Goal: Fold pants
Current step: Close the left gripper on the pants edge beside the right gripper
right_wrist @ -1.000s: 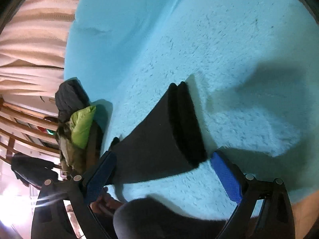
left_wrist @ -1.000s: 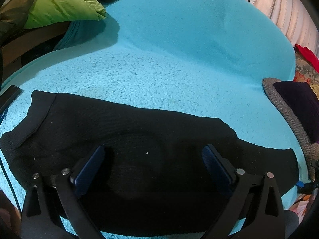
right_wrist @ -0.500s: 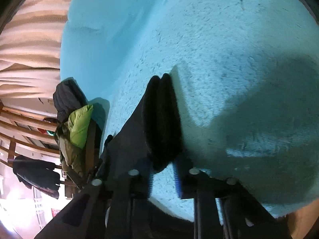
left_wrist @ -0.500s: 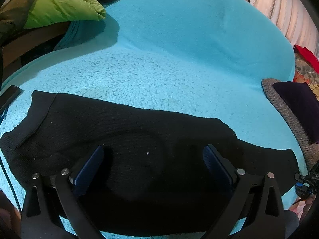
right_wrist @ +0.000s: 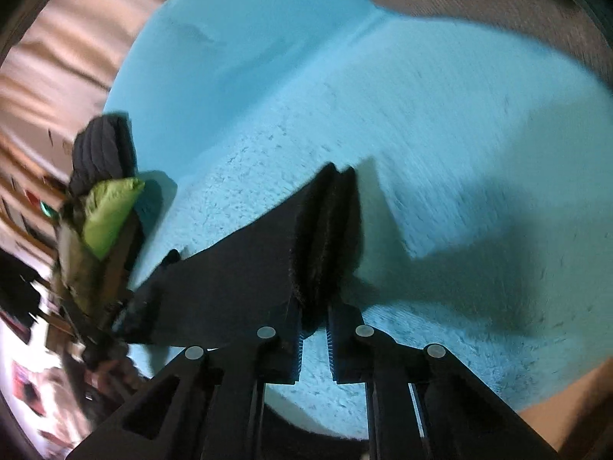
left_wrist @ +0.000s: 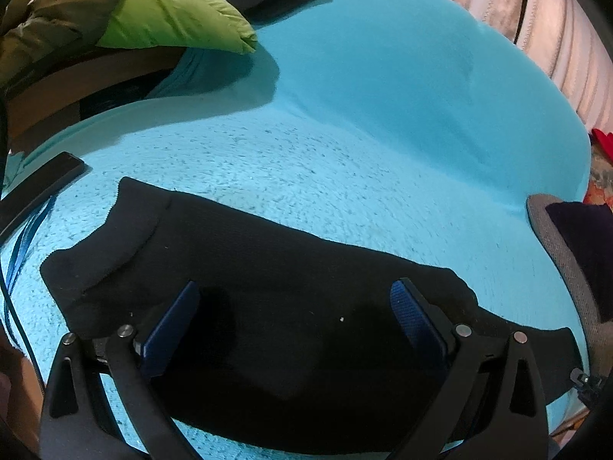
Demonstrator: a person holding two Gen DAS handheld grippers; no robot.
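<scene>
Black pants (left_wrist: 268,253) lie stretched across a turquoise fleece blanket (left_wrist: 345,134), waistband at the left. My left gripper (left_wrist: 295,295) hangs open just over the middle of the pants, its blue pads wide apart with nothing pinched between them. In the right wrist view the leg end of the pants (right_wrist: 237,268) is raised off the blanket. My right gripper (right_wrist: 314,306) is closing on the bunched cuff (right_wrist: 329,222), and the fabric is squeezed between its pads.
A green padded jacket (left_wrist: 172,19) and dark clothes are heaped at the blanket's far left. A grey cushion (left_wrist: 555,249) borders the right side. A flat black object (left_wrist: 42,184) lies at the left edge. A pale curtain (left_wrist: 555,19) hangs behind.
My right gripper went from wide open around the cuff to closed on it, then rolled and lifted the leg end. My left gripper stayed open and shifted slightly over the pants.
</scene>
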